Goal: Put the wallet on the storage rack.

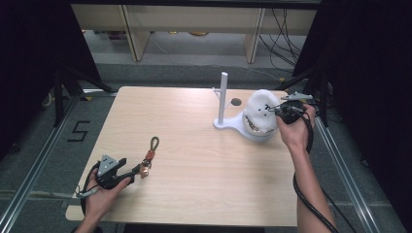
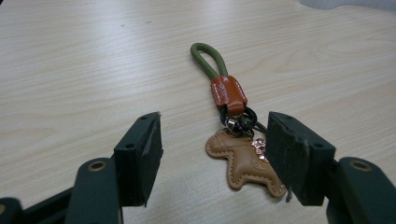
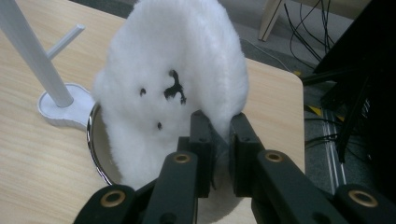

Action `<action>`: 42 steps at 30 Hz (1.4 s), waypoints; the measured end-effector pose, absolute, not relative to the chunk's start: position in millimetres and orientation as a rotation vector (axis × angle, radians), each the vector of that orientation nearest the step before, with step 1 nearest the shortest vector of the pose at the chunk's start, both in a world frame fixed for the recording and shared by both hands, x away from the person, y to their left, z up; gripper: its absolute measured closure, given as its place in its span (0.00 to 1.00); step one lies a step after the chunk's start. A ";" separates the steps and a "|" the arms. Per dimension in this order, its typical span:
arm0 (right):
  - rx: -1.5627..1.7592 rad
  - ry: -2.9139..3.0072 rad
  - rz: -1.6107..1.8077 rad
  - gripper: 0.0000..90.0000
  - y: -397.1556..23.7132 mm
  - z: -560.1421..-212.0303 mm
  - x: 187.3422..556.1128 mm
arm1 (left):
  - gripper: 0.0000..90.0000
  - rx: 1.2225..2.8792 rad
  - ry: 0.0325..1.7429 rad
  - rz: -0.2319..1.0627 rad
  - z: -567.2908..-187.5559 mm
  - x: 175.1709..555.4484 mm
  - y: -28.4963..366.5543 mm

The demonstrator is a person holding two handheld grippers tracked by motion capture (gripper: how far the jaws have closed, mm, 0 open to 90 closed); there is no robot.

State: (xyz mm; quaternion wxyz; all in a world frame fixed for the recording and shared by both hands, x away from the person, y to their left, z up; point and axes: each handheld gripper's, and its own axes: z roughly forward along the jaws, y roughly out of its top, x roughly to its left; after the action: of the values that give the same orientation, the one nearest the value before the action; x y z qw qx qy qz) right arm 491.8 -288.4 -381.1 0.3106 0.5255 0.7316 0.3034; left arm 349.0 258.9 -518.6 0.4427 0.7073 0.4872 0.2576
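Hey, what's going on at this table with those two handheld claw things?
A person works at a wooden table with a claw in each hand. The right claw is pinched on the edge of a fluffy white plush sitting in a metal bowl beside a white stand. The left claw is open, its jaws on either side of a keychain with a green loop and tan leather charm, lying flat, not yet gripped.

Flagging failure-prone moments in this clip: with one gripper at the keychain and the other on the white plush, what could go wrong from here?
1. The right gripper pinches only an edge of the white plush; the fluffy pile may slip out when lifted.
2. The plush sits in a metal-rimmed dish on the white stand; pulling could drag or tip them.
3. The left gripper is open around the keychain, which lies flat on the table; closing might catch just the charm or scrape the wood.
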 end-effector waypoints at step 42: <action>1.341 1.951 0.618 0.85 -285.3 -407.9 502.3 | 0.40 1.749 1.203 0.644 -517.0 348.3 258.5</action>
State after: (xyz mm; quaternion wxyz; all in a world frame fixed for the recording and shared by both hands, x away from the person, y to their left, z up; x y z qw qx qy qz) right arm 502.3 -285.3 -407.9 0.3404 0.5153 0.7498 0.2375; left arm 348.3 258.5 -517.0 0.4455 0.7058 0.4856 0.2601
